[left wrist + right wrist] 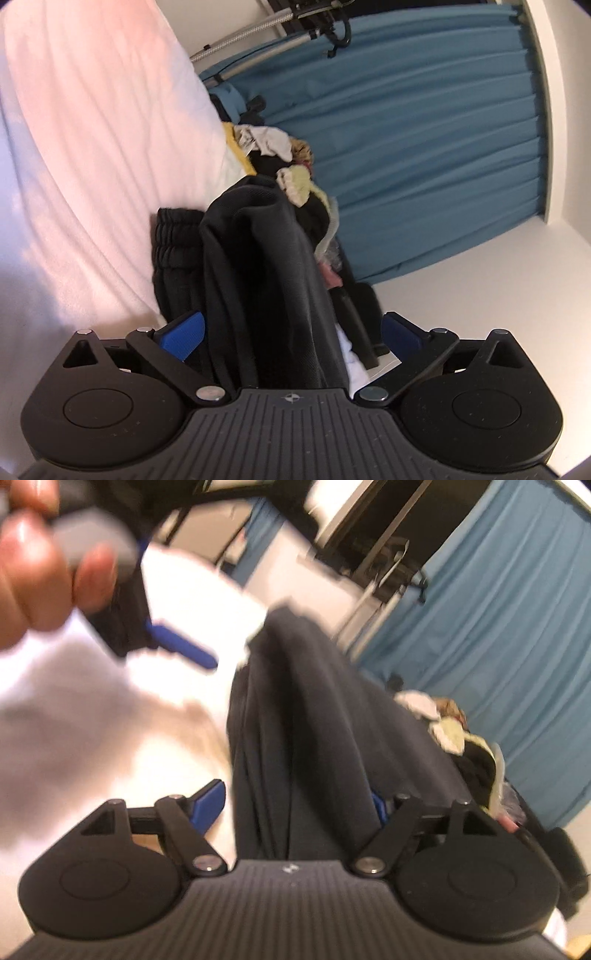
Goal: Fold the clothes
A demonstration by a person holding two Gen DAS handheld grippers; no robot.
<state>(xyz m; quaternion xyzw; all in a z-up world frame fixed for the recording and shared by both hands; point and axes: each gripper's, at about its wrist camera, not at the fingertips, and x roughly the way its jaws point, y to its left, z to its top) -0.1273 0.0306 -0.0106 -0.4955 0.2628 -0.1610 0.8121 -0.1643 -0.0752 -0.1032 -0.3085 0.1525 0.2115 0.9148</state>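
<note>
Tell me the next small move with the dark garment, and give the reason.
Probably close the left gripper on the dark garment. Its blue fingers stand wide apart with the cloth bunched loosely between them, so nothing seems pinched there. The right gripper also stands open around the same cloth, over the white bedding. Folding likely needs a firm hold first.

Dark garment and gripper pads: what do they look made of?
Dark garment: soft matte knit, probably cotton or a blend; it drapes in loose folds without sheen. Left gripper pads: blue, probably rubber or plastic; fine ribbed texture.
</note>
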